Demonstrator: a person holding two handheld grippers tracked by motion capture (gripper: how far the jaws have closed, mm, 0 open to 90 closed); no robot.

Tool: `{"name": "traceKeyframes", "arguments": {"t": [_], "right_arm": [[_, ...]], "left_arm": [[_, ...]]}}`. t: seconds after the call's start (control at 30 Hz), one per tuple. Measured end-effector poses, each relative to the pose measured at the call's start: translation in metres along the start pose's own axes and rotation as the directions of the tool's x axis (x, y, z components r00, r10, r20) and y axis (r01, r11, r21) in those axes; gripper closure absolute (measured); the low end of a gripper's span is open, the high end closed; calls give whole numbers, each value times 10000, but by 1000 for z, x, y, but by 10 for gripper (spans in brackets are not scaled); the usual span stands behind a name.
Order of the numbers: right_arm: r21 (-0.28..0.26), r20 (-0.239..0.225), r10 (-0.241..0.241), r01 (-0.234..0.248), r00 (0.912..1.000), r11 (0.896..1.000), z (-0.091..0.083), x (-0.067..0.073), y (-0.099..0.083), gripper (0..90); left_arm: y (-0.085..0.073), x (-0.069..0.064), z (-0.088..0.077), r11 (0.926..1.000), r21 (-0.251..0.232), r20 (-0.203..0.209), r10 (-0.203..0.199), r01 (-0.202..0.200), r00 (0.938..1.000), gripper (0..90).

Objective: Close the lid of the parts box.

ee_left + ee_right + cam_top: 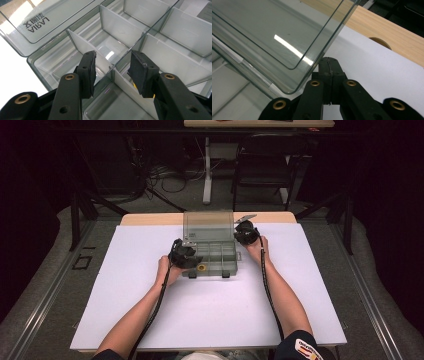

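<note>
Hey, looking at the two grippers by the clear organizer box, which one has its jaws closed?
The right gripper, at the raised lid's edge: its pads meet with no gap. The left gripper differs, its jaws apart over the box's dividers.

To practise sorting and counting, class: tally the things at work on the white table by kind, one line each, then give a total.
Black grippers: 2, the left gripper and the right gripper
Clear compartment box, lid open: 1
Small yellow piece in the box: 1
Total: 4
</note>
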State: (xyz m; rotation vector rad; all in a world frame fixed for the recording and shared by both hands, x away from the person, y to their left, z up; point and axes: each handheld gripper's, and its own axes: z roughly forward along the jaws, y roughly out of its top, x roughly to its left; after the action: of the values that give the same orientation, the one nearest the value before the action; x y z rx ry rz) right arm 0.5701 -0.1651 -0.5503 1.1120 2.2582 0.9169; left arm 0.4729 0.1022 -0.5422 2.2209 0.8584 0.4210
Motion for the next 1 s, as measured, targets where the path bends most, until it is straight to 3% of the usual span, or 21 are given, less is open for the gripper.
{"name": "traceKeyframes", "arguments": {"t": [1.0], "right_arm": [[-309,99,-211,214,9997,9993,-6,0,3,900]], "left_arm": [[0,-1,0,10000,8,-56,-28,28,10000,564]]}}
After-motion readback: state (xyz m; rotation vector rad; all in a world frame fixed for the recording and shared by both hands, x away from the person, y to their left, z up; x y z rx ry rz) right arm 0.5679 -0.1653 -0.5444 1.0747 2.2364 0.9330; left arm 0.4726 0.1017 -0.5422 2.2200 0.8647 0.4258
